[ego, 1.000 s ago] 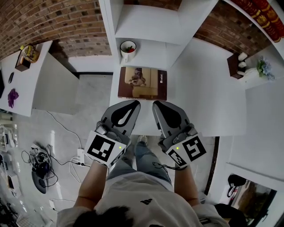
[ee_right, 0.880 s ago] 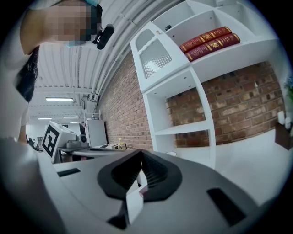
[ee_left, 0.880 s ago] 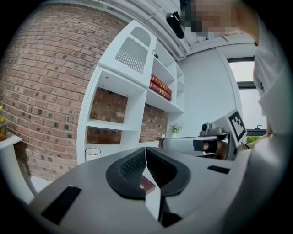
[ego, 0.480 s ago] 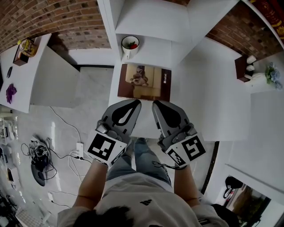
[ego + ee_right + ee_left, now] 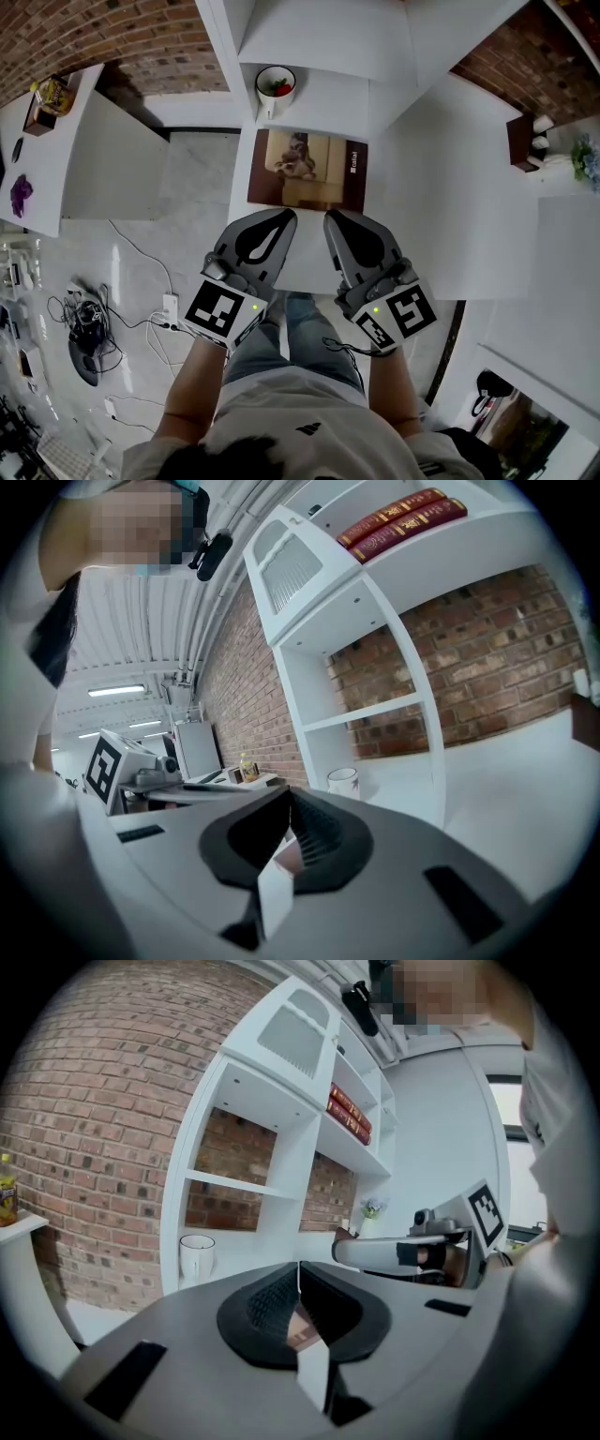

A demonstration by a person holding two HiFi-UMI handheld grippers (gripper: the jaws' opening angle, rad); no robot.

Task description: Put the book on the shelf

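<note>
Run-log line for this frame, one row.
phase: approach | left tongs: shut, empty | right tongs: shut, empty | book: flat on white surface, ahead of both, not shelved

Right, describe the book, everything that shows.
The book is closed and lies flat, cover up, on the white ledge below the shelves. Its cover looks brown with a tan picture; a darker strip with small white print runs down its right side. Nothing rests on it. The left gripper and right gripper, both shut, point at its near edge; whether they touch it cannot be told.
</note>
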